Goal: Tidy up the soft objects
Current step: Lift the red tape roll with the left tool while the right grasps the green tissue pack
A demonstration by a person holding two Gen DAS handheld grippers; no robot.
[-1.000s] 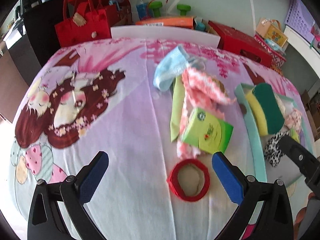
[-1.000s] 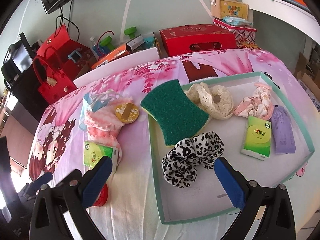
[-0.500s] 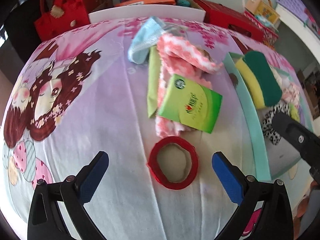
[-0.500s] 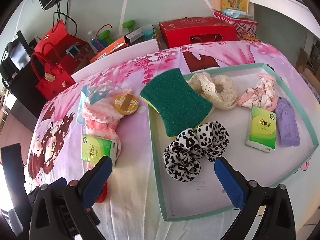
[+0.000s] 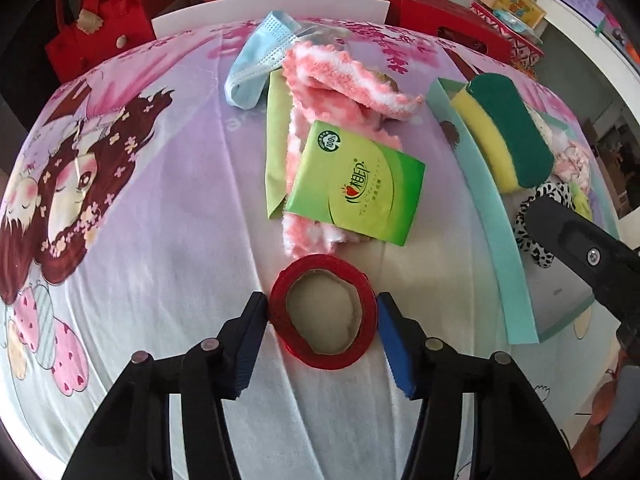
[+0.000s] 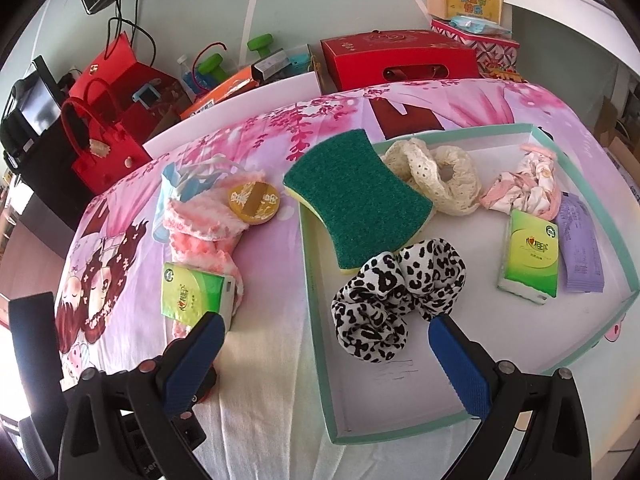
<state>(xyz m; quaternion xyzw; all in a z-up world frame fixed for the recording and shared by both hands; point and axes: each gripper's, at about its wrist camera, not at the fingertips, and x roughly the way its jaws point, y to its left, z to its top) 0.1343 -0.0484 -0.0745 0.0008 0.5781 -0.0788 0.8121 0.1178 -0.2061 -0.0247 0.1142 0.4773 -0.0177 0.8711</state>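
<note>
The red ring [image 5: 323,316] is being closed on by the left gripper [image 5: 322,312]; pinched unevenly, it could buckle and slip. The right gripper [image 6: 324,344] is held open, empty.

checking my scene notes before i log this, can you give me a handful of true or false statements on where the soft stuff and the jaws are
1. The red ring sits between the left gripper jaws. True; the jaws are closing on it.
2. The sponge lies wholly inside the tray. False; it overhangs the tray's rim.
3. The spotted scrunchie is in the tray. True.
4. The right gripper holds the spotted scrunchie. False; its jaws stand wide with nothing gripped.
5. A green tissue pack rests on the pink fluffy cloth. True.
6. The tray holds no tissue pack. False; a second pack lies in it.
</note>
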